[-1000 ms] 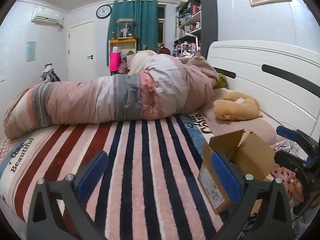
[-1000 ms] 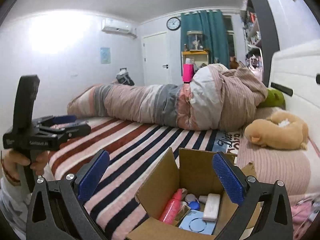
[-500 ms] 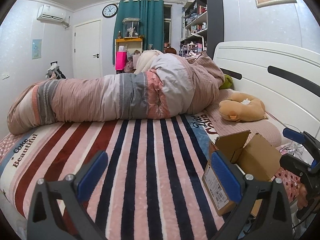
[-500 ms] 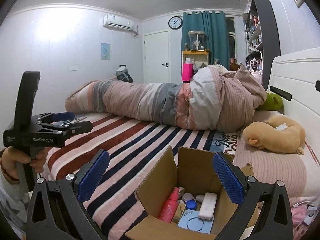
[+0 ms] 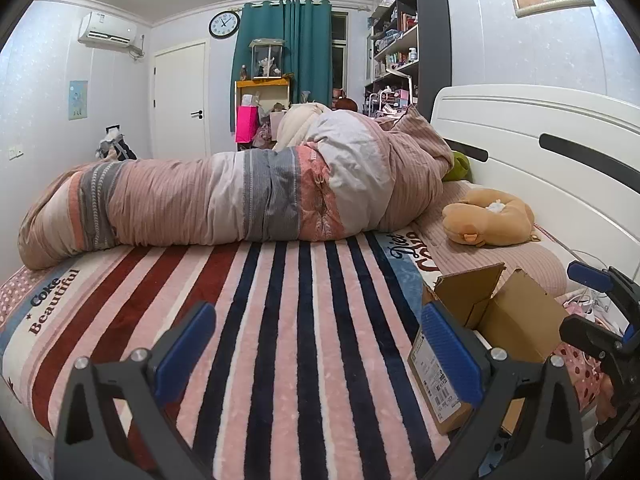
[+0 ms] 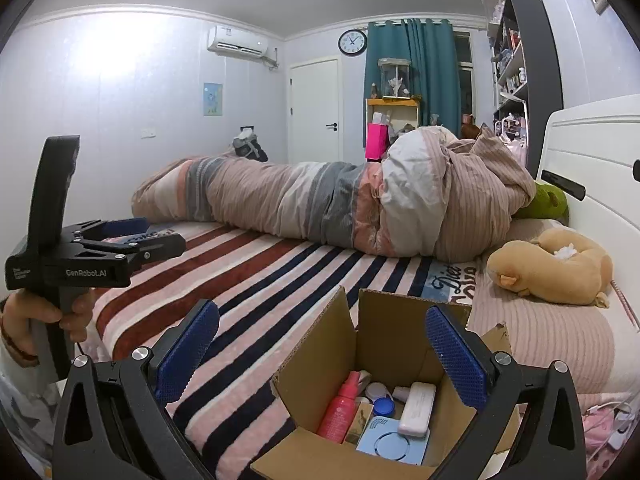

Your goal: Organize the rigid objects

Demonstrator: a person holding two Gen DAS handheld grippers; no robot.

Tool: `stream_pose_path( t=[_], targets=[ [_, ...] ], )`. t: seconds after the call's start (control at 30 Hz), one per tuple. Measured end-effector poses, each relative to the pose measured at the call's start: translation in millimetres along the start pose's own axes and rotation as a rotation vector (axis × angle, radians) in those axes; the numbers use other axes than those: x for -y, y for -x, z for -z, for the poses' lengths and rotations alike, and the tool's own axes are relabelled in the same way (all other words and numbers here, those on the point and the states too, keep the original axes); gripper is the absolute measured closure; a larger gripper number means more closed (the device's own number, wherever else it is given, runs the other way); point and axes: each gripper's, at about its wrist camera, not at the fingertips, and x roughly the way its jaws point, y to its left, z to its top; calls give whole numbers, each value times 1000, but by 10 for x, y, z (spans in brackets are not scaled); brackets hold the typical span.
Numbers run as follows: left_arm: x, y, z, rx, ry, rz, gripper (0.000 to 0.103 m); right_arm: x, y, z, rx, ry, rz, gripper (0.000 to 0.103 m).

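The right gripper hangs just above an open cardboard box with its blue-padded jaws spread wide and nothing between them. The box sits on the striped blanket directly under and ahead of this tool, its flaps folded outward. Inside it, below the gap between the jaws, lie a pink spray bottle leaning toward the tool's left finger, a white oblong case nearer the right finger, a small blue cap between them, and a pale blue flat item with a ring mark closest to the tool.

The left gripper is held low over the blanket, jaws also wide apart and holding nothing. From its camera the same box stands just past its right finger, a printed label on the near side. Beyond both tools a rolled duvet lies across the bed, and a tan plush toy rests ahead and to the right, near the white headboard
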Motion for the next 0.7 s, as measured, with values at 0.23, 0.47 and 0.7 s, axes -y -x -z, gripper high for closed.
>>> stream_pose_path(
  t=[0.23,0.47,0.7],
  targets=[
    [6,4,-4,-2,2,-3,1,15,-3,22,0,-16,5,0],
    [2,-6,-2,-4,2,0,1,17,-1,36,-6,-24,6,0],
    [-7,-10,10,-4,1,1,1,10,-6,40,-10,-26,10,0]
  ],
)
